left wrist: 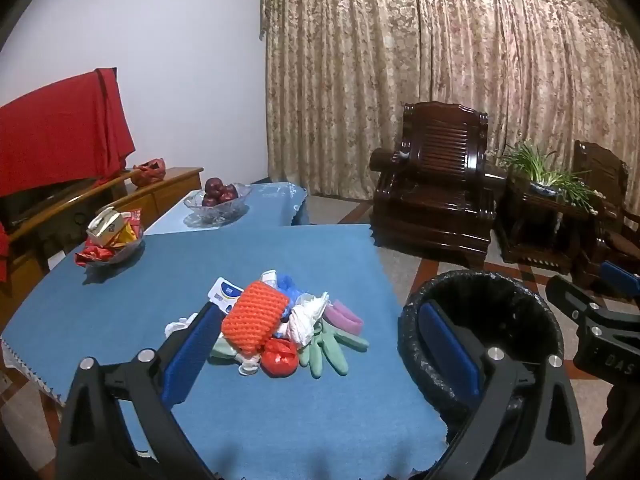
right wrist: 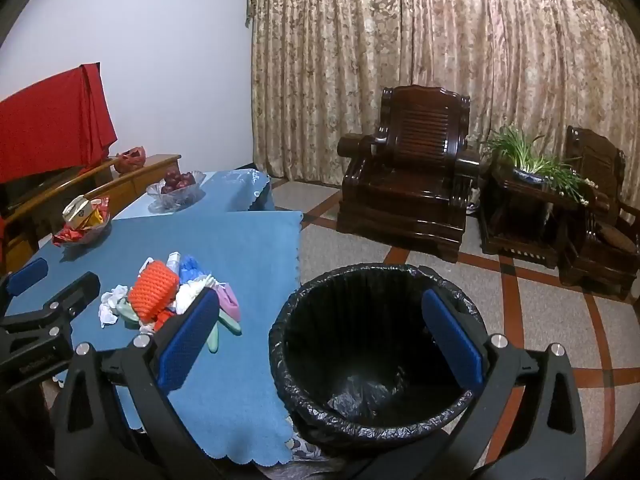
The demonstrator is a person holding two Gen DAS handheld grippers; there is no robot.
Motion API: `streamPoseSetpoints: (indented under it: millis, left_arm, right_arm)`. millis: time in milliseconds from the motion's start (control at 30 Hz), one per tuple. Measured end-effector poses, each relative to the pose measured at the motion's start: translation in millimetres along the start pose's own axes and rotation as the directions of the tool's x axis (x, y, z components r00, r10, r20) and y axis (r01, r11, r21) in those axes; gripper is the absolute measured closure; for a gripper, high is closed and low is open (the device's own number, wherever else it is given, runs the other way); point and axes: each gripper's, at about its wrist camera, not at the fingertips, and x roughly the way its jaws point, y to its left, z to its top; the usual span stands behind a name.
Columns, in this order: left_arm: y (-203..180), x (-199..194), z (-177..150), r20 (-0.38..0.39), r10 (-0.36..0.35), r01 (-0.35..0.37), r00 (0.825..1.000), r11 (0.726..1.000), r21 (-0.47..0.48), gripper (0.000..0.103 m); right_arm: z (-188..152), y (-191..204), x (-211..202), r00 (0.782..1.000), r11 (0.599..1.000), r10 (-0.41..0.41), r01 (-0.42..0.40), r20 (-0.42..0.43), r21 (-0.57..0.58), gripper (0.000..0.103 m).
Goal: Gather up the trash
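Blue cloth (left wrist: 280,412) covers the table, and nearest the cameras both grippers hang over its near edge with nothing between their blue pads. From the left wrist view, the left gripper (left wrist: 320,344) stands spread wide, its left finger (left wrist: 192,356) just short of the trash pile (left wrist: 276,328) at 11 o'clock and its right finger in front of the bin (left wrist: 480,320) at 2 o'clock. The right gripper (right wrist: 324,344) is likewise released, jaws wide; in its own view its fingers frame the bin's mouth, which is lined with a black bag (right wrist: 360,396) and sits on the floor just beside the table's right edge.

The pile lies on the cloth near the middle of the table, left of the bin. Its pieces touch or overlap: an orange net sleeve (left wrist: 256,320) on top, a red wad (left wrist: 280,356) at 6 o'clock of it, a green glove (left wrist: 332,348) at 4 o'clock, crumpled white paper (left wrist: 308,316) and a pink pad (left wrist: 344,316) at 3 o'clock, a blue scrap (left wrist: 288,284) at 1 o'clock and a white card (left wrist: 224,294) at 11 o'clock.

Farther along the table, at 10 o'clock of the pile, a dish of snack packets (left wrist: 112,240) stands well apart from it, and beyond that a glass bowl of red fruit (left wrist: 216,200). Across the floor at 2 o'clock are a dark wooden armchair (left wrist: 436,188) and a potted plant (left wrist: 548,176), with patterned curtains (left wrist: 440,60) behind.
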Motion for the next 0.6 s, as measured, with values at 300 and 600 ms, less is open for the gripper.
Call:
streamPoseSetpoints:
  millis: [300,600]
  left_arm:
    - [-1.7,-0.3,1.0,0.000,-0.001,0.001,1.000,1.000,0.000,0.006]
    - [3.4,-2.3,2.4,0.001,-0.004,0.004,1.000,1.000,-0.004,0.006]
  right_arm:
    - [-0.2,-2.1,-0.1,1.000,1.000,0.001,-0.001,0.000,0.002,0.005]
    - [-1.0,-0.8,0.9,1.000,1.000,0.000,0.000,0.000,0.001,0.005]
